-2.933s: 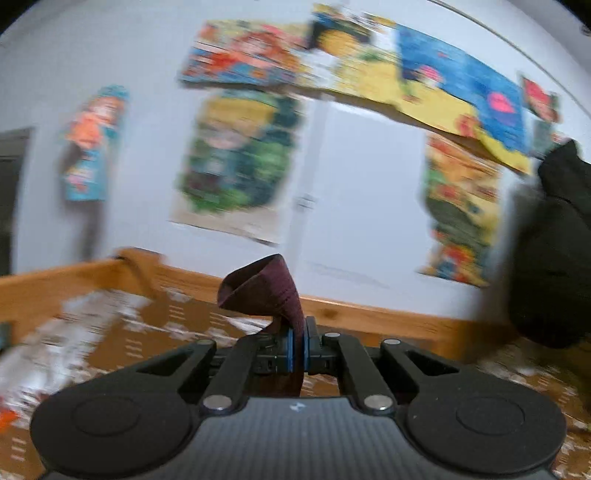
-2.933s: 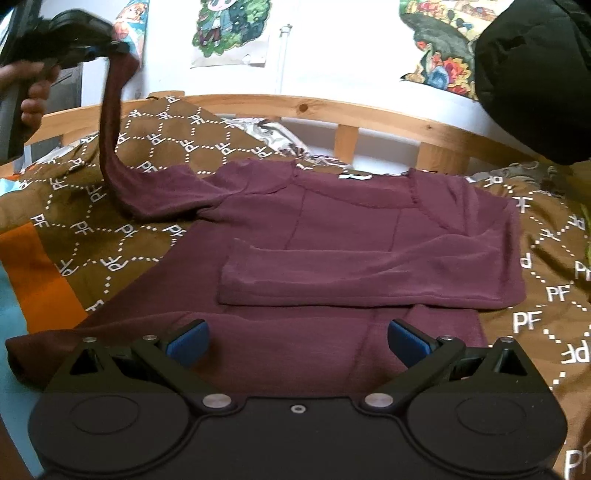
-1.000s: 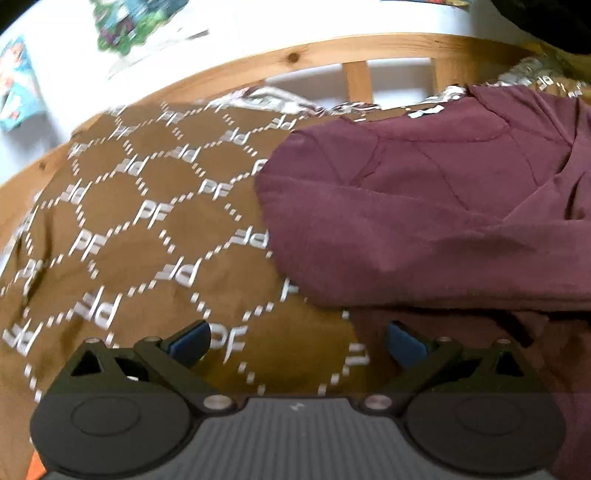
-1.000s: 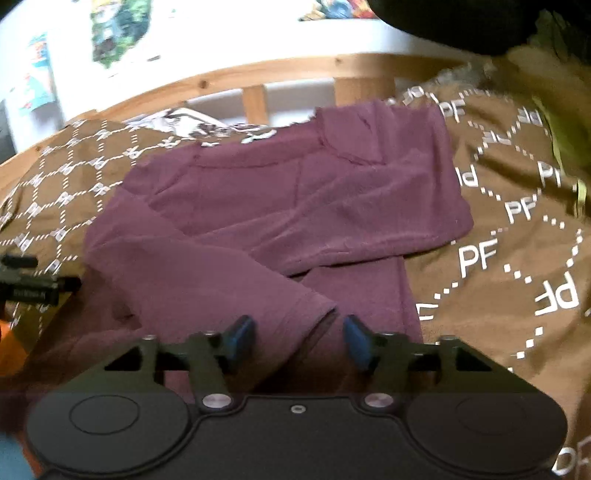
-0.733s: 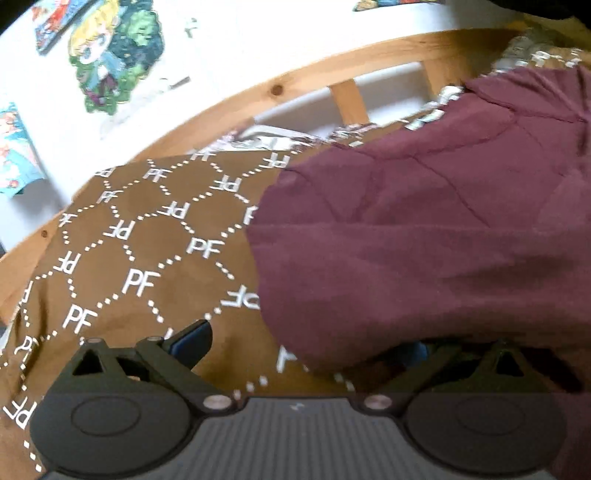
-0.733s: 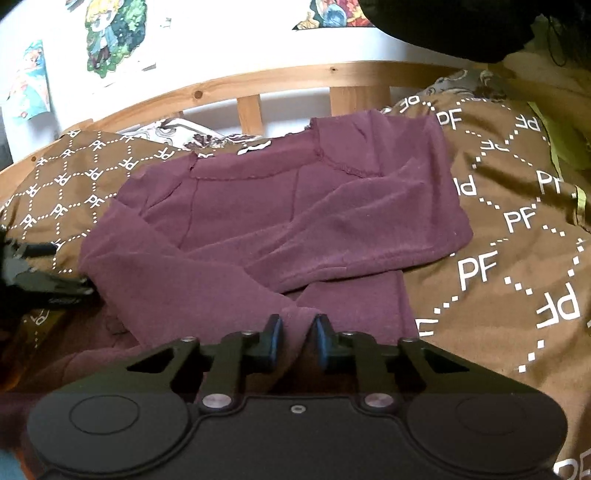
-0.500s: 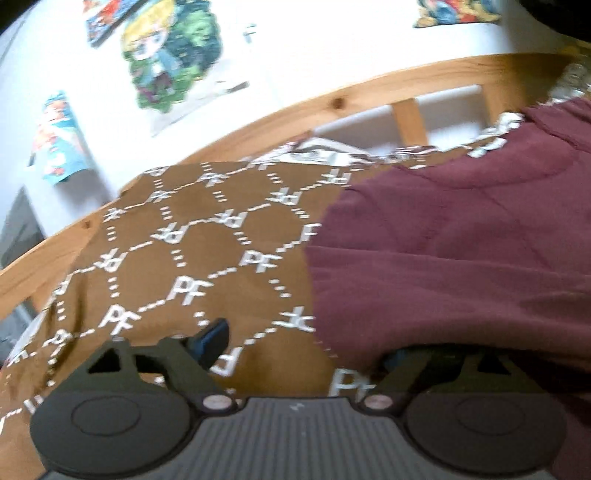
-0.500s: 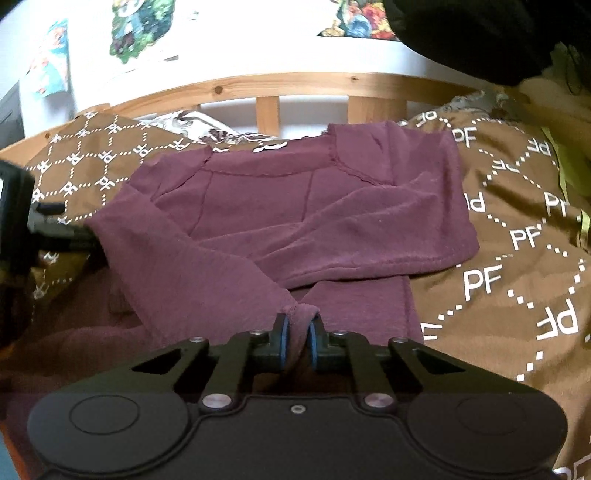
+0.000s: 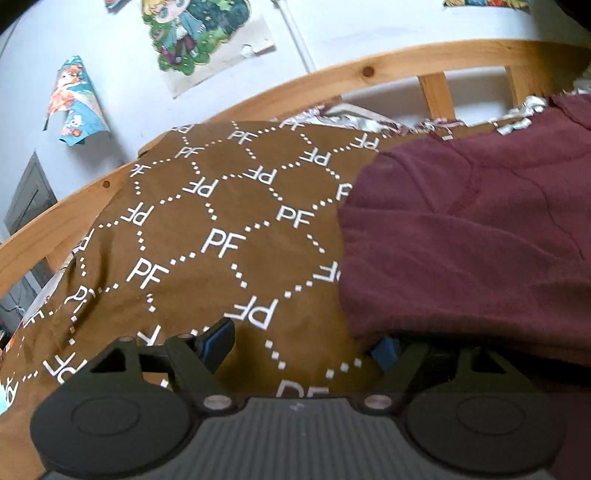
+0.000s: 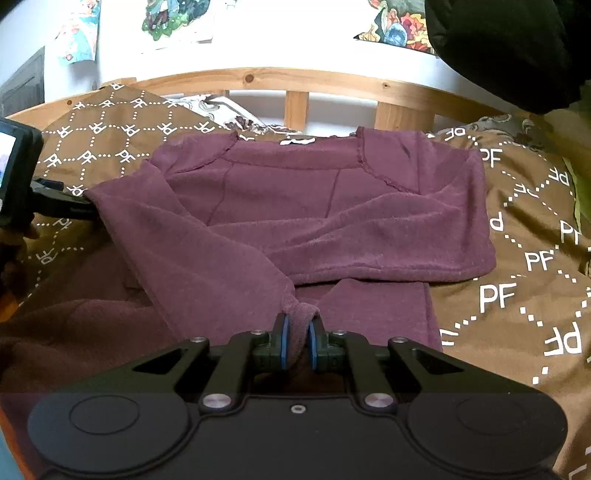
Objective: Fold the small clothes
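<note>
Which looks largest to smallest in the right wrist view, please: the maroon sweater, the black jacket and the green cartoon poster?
1. maroon sweater
2. black jacket, partly cut off by the frame
3. green cartoon poster, farther away, so smaller-looking

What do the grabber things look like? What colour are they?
Both look alike. The right gripper is matte black plastic with angled link arms, silver screw heads, two round discs on its body and blue pads. The left gripper has a ribbed grey body.
</note>
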A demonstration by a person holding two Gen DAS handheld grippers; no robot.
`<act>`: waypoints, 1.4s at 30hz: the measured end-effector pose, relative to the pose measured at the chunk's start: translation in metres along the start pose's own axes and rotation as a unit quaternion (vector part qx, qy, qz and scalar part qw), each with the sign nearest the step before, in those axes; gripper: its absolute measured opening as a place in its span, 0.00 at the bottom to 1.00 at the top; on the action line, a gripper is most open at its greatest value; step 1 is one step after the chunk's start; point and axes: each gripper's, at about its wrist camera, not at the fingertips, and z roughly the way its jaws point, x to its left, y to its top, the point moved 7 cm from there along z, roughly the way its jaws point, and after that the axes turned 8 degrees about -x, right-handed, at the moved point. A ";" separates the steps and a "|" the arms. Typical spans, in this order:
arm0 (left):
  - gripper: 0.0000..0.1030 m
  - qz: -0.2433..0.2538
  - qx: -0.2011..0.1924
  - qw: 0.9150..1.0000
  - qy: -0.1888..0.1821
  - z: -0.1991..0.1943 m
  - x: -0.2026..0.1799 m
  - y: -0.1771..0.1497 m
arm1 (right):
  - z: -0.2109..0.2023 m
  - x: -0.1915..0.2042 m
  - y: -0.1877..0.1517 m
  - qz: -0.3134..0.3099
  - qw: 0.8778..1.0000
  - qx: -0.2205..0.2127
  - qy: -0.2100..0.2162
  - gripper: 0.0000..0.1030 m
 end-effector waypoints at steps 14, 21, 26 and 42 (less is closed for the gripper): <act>0.99 -0.154 0.019 0.976 -0.150 -0.044 0.016 -0.003 | -0.009 -0.012 -0.002 0.000 0.999 -0.009 -0.045 0.82; 0.94 -0.180 0.058 0.979 -0.075 0.006 0.016 0.013 | -0.008 -0.009 -0.007 -0.018 0.998 -0.013 -0.062 0.98; 0.96 -0.118 0.092 0.988 -0.032 0.029 0.007 0.002 | -0.011 -0.011 -0.011 -0.031 0.997 -0.015 -0.069 0.99; 0.99 -0.125 0.112 0.982 -0.085 -0.033 0.014 -0.002 | -0.042 -0.025 -0.026 -0.013 0.995 0.010 -0.097 0.99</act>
